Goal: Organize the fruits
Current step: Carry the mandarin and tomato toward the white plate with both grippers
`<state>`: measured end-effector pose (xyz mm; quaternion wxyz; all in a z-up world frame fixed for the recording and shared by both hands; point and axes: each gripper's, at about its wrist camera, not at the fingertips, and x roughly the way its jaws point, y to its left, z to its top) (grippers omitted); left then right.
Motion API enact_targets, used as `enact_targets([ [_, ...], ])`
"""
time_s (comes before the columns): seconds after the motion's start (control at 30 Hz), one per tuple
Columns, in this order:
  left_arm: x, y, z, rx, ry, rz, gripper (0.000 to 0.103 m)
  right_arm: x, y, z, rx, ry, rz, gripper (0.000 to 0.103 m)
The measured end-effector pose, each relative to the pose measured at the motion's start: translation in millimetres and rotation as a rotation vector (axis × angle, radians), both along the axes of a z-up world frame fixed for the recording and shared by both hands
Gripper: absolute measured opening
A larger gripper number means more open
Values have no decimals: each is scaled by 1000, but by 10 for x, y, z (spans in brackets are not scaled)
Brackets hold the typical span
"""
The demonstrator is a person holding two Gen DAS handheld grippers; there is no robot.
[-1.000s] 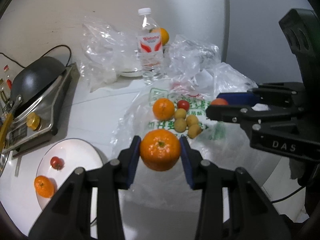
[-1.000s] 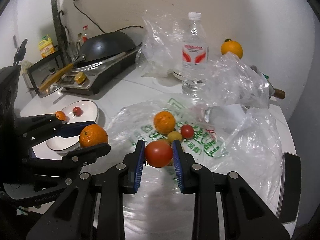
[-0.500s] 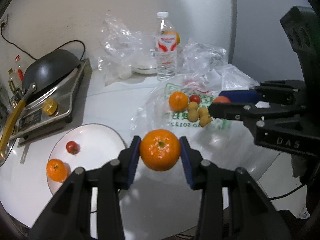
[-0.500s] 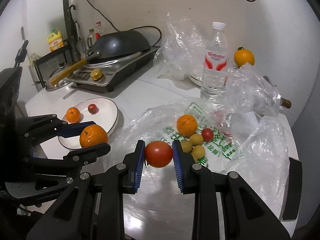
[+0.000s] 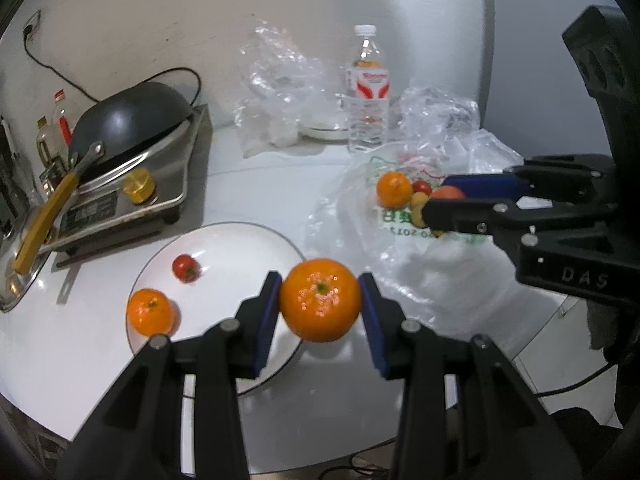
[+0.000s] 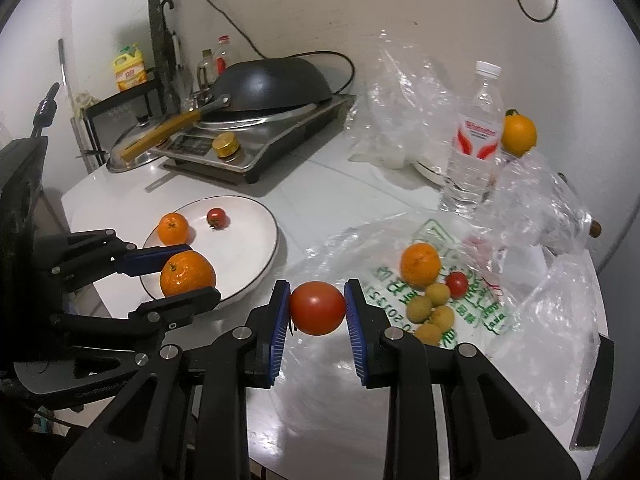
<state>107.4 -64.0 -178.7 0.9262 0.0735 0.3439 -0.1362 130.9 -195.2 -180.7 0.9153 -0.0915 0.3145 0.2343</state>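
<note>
In the left wrist view, the left gripper [image 5: 320, 300] is clamped on a round orange mandarin [image 5: 320, 299], held over the right edge of the round white plate [image 5: 240, 248]. On the plate lie a smaller orange mandarin [image 5: 151, 312] and a small red cherry tomato [image 5: 185, 268].

In the right wrist view, the right gripper [image 6: 317, 308] grasps a round red tomato [image 6: 317, 307] above the clear printed plastic bag [image 6: 360, 248].

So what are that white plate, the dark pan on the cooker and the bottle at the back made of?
The white plate looks like glazed ceramic: glossy, with a thin dark rim line. The dark pan seems matte, coated metal, and its handle looks wooden. The bottle appears to be thin clear plastic, see-through with ribbed walls and a white screw cap.
</note>
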Motion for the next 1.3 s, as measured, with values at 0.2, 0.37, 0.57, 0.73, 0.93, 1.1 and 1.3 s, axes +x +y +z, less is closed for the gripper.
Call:
enact_targets([
  [0.2, 1, 216, -61, -8, 9, 33, 40, 16, 169, -19, -17, 10, 23, 30],
  [0.37, 19, 393, -137, -7, 21, 64, 40, 39, 310, -45, -30, 19, 45, 30],
  [0.57, 47, 582, -265, 7, 34, 103, 40, 59, 483, -73, -46, 26, 83, 30],
  [0.73, 89, 721, -356, 24, 43, 130, 40, 94, 607, -100, -52, 36, 104, 30],
  [0.93, 130, 843, -442, 55, 43, 159, 40, 136, 755, -164, -66, 52, 128, 30],
  [1.1, 158, 920, -485, 56, 49, 170, 40, 178, 862, -213, -75, 66, 139, 30],
  [1.3, 185, 961, -515, 31, 62, 167, 40, 219, 968, -256, -84, 79, 147, 30],
])
